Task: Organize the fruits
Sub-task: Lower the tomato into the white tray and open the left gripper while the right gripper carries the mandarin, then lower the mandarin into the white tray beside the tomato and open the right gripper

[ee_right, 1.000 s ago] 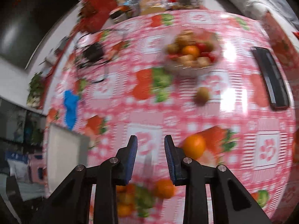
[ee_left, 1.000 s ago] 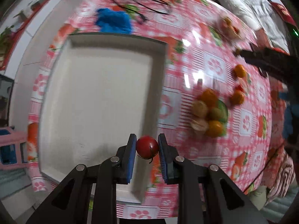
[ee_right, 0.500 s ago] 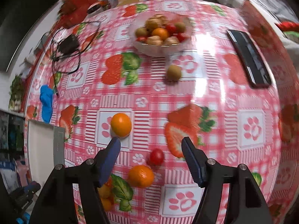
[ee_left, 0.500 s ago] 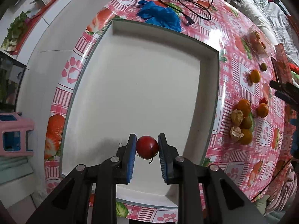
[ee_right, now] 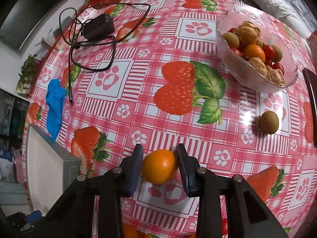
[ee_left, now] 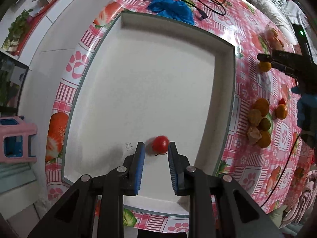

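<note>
Plainly, the next move hinges on where the tray (ee_right: 45, 158) lies from the right tongs (ee_right: 159, 148). In the right wrist view it is off to the left and slightly nearer the camera, and its grey wall corner stands between the orange (ee_right: 159, 166) and the white floor inside. The orange sits on the counter (ee_right: 158, 39) squarely between the pads. The jaws are closing on it, and both pads appear to meet its sides. Being round, it has no long axis to line up with, so I judge that any grip across its middle will do. The carry should go leftward and must first rise enough to clear the tray wall.

The left tongs (ee_left: 156, 152) point straight down into the tray, near its close edge. Their jaws are drawn to a narrow gap. The tomato (ee_left: 160, 144) shows just past the tips, blurred and hard against the right pad, with a clear gap to the left pad and a shadow on the tray floor. It looks to be lying loose there rather than pinched, though I cannot be sure.

The right hand is the nearer one to the orange. The left tongs occupy the near part of the tray, so the far, bare part looks like the safer place to set the orange down.
</note>
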Demonstrator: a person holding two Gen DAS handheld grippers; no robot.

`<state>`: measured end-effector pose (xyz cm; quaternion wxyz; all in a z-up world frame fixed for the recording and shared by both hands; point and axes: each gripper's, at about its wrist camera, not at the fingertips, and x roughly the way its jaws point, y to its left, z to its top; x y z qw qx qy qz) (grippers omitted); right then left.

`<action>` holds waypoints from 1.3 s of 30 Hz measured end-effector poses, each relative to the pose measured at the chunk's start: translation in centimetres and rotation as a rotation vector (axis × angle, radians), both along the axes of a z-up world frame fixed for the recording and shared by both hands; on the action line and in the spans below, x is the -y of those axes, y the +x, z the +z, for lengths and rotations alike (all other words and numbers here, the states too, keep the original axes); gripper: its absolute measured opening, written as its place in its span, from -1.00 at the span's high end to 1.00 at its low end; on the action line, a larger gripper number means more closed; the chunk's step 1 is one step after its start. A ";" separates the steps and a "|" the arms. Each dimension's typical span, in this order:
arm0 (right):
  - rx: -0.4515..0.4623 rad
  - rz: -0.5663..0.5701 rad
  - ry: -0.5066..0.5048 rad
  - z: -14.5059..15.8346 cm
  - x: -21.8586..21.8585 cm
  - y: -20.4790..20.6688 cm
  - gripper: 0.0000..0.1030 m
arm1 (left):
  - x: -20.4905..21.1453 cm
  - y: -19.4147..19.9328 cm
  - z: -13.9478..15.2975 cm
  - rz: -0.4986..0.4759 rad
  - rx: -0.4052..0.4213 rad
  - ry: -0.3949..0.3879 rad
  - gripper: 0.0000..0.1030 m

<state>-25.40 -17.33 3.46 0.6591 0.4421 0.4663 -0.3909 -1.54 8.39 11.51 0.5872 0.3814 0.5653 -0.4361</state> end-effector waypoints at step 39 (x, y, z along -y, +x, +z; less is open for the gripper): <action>-0.120 -0.075 -0.029 -0.7 -1.3 -5.7 -0.32 | 0.0 -2.9 -0.9 -0.075 -0.073 0.020 0.40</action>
